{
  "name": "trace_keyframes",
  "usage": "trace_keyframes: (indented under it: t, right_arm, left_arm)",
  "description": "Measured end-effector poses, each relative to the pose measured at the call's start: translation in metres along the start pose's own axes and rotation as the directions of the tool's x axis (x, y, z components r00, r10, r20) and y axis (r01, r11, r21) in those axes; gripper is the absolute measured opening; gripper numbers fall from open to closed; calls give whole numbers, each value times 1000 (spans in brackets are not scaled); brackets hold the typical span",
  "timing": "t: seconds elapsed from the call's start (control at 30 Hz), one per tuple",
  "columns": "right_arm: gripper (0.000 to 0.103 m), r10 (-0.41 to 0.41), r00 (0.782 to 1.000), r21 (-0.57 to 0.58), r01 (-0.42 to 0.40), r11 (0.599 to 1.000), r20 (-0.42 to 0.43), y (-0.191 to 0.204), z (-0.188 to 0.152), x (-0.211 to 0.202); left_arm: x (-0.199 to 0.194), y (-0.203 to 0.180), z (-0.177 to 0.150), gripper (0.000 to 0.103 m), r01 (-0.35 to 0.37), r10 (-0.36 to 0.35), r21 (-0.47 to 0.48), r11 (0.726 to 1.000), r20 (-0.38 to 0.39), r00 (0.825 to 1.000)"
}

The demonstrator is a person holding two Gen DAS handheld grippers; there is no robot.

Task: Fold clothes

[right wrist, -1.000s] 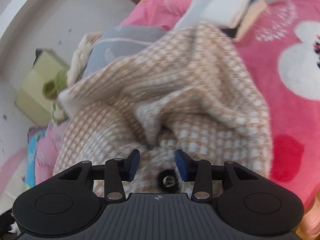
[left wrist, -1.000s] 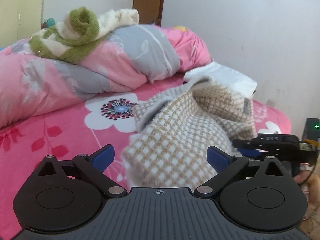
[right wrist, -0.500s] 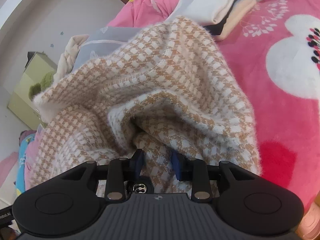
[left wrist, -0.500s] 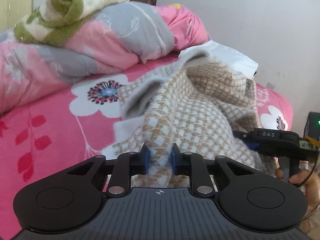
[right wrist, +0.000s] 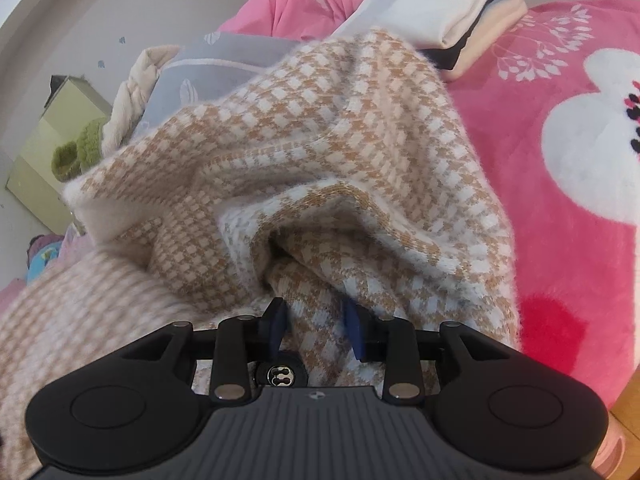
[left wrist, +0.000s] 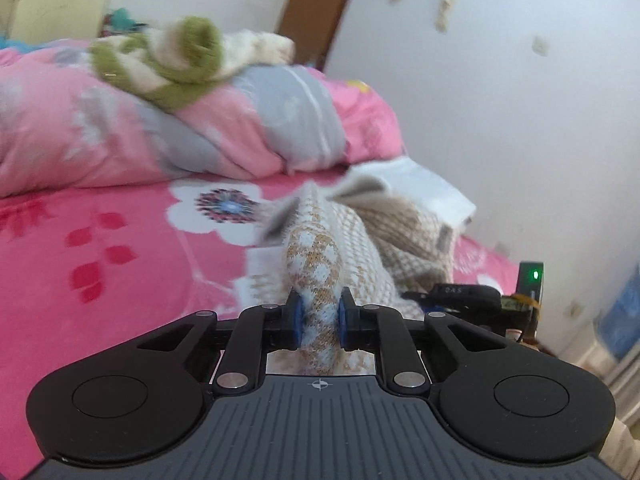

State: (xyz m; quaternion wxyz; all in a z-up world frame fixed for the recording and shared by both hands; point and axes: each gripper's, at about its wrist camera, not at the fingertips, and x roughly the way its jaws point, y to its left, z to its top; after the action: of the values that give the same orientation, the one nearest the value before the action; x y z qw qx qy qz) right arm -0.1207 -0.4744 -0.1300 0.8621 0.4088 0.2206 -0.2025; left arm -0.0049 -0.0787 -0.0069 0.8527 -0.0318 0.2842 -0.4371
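**Both grippers pinch the checked sweater above the bed**

While the tan-and-white checked sweater (right wrist: 320,152) hangs bunched and creased over the pink floral bedspread (left wrist: 120,248), each tool has a fold of it between its blue pads. The left gripper (left wrist: 319,318) is clenched on a narrow ridge of knit that runs away from it toward twelve o'clock in the left wrist view, the cloth drawn taut there, most likely so that an edge can be pulled straight. The right gripper (right wrist: 316,326) grasps a thicker fold, its jaws standing a little wider because more layers sit between them; the rest of the garment billows up toward eleven and twelve o'clock in the right wrist view.

The sweater is neither flat nor folded at this moment: it is a loose heap with a ribbed hem showing near its middle. Holding it at two separate spots reads as a way to spread or lift it, though which edges are held I cannot tell.

A stack of folded clothes (right wrist: 452,12) lies at one o'clock behind the sweater in the right wrist view, near the wall. A rumpled pink-and-grey quilt (left wrist: 240,120) fills ten o'clock in the left wrist view, with a green-and-cream garment (left wrist: 180,60) crumpled on top of it.
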Motion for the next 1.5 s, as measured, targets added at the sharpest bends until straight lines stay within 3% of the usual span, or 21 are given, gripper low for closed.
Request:
trace_keyframes:
  t: [0.2,0.43,0.63,0.77,0.87,1.03,1.13,1.23,1.3,1.37,1.43,1.5]
  right_arm:
    - [36,-29,999,-36,28,999,-16,9,-2,-2]
    - [36,-87,995,-103,83,991,-40,25,2,-2]
    - [36,-132,990,-158,123,980,-48,39,1,-5]
    - [36,-154,987,-187,143,972,-48,45,-1,-8]
    - [37,-172,984,-216,158,964,-51,51,-1,-9]
    - [37,-182,982,-252,166,953,-44,63,3,-16]
    - [41,-161,987,-276,149,950,-20,77,4,-26]
    - [49,-107,994,-352,106,930,17,104,-4,-40]
    - [59,-59,998,-442,60,895,15,127,-18,-50]
    - [64,-12,1000,-534,14,845,8,150,-34,-60]
    - [67,37,999,-658,-39,752,-16,173,-59,-69]
    - [81,54,998,-725,-50,687,-18,185,-74,-72]
  left_arm:
    - [-45,46,-11,14,-97,104,-149,984,40,994]
    - [-76,106,-17,14,-179,210,-332,926,59,976]
    - [-75,146,-35,15,-245,282,-402,882,35,959]
    - [-63,172,-52,21,-272,287,-456,847,-38,957]
    - [-64,187,-62,27,-308,317,-489,816,-68,946]
    - [-89,201,-66,53,-332,376,-514,791,-19,926]
    - [-90,190,-59,68,-329,380,-464,823,20,925]
    - [-70,163,-54,74,-279,302,-338,899,15,953]
    - [-55,144,-50,81,-235,243,-245,940,2,970]
    - [-39,123,-47,86,-189,188,-147,971,-20,982]
    - [-19,103,-49,90,-153,150,-39,988,-54,987]
    - [-2,87,-54,90,-143,147,45,989,-76,986]
